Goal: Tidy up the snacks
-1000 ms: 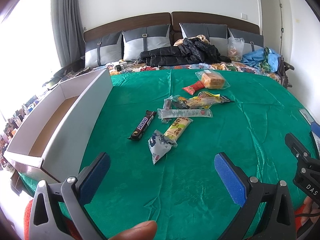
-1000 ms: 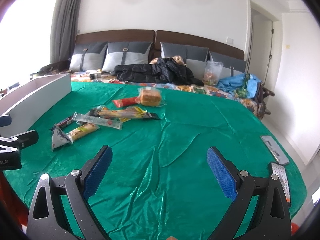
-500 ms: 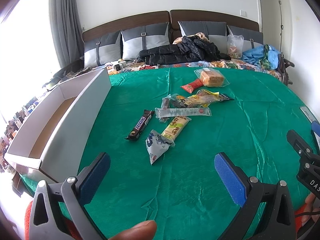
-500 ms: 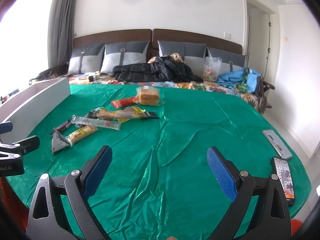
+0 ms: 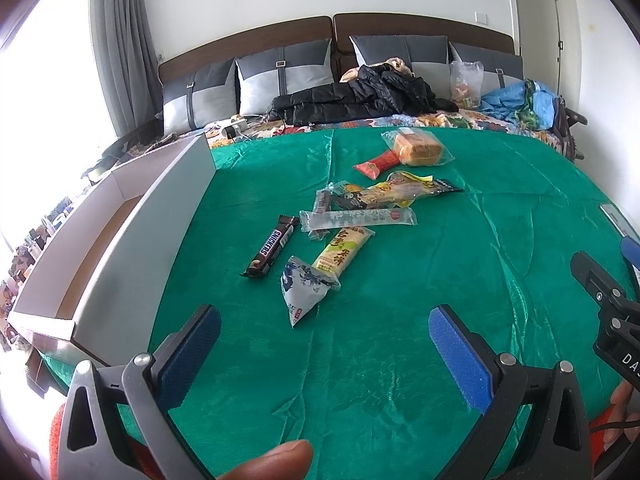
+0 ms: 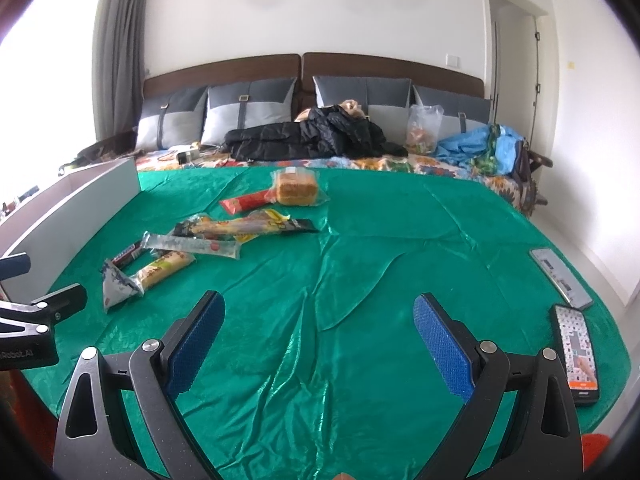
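Both grippers are hovering over the green cloth (image 5: 400, 360) w/ nothing held: left gripper (image 5: 324, 344) is sitting w/ jaws spread wide, right gripper (image 6: 318, 338) likewise wide apart and empty.

Snacks are lying in a loose cluster ahead of the left gripper, slightly left of its centre line. Nearest is the blue-white triangular pouch (image 5: 306, 290), just beyond the fingertips. Beside it the yellow-green bar (image 5: 344, 252) is overlapping the pouch's top corner, long axis running away & to the right. The Snickers bar (image 5: 272, 246) is lying further left, long axis also slanting away-right, closest of all to the white box (image 5: 132, 248) standing along the cloth's left edge. Farther back: clear long packet (image 5: 360, 218), yellow-black packet (image 5: 396, 192), red packet (image 5: 374, 166), bagged bread (image 5: 418, 148).

From the right gripper the cluster is lying well off to the left, so the left one is nearer; prob. it is going for the pouch or Snickers first.

Vs 1 s ago: the snacks are appearing lower and nearer the fingertips in the left view, i.e. the left gripper is closing in on them; snacks themselves unmoved, jaws same spread.
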The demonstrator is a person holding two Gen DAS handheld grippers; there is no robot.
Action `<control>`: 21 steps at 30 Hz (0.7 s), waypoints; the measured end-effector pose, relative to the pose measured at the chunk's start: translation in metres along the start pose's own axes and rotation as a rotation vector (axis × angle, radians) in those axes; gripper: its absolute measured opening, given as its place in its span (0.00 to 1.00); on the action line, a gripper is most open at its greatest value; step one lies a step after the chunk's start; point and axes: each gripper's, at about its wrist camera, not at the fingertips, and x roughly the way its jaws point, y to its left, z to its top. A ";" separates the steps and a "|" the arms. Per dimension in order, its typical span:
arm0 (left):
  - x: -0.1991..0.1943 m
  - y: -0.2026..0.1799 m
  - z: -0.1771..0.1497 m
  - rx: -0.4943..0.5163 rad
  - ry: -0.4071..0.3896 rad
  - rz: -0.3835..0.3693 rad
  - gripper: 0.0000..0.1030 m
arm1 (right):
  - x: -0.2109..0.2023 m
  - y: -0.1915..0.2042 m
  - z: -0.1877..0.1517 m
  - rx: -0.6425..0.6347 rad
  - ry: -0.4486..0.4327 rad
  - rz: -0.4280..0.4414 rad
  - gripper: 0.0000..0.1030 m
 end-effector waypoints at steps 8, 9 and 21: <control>0.002 0.001 -0.001 -0.010 0.013 -0.014 1.00 | 0.003 -0.003 -0.002 0.008 0.011 -0.008 0.94; 0.002 0.002 -0.001 -0.015 0.015 -0.015 1.00 | 0.004 -0.002 -0.002 0.005 0.018 -0.010 0.94; 0.006 0.023 -0.007 -0.059 0.034 -0.026 1.00 | 0.010 0.007 -0.009 -0.043 0.043 -0.022 0.94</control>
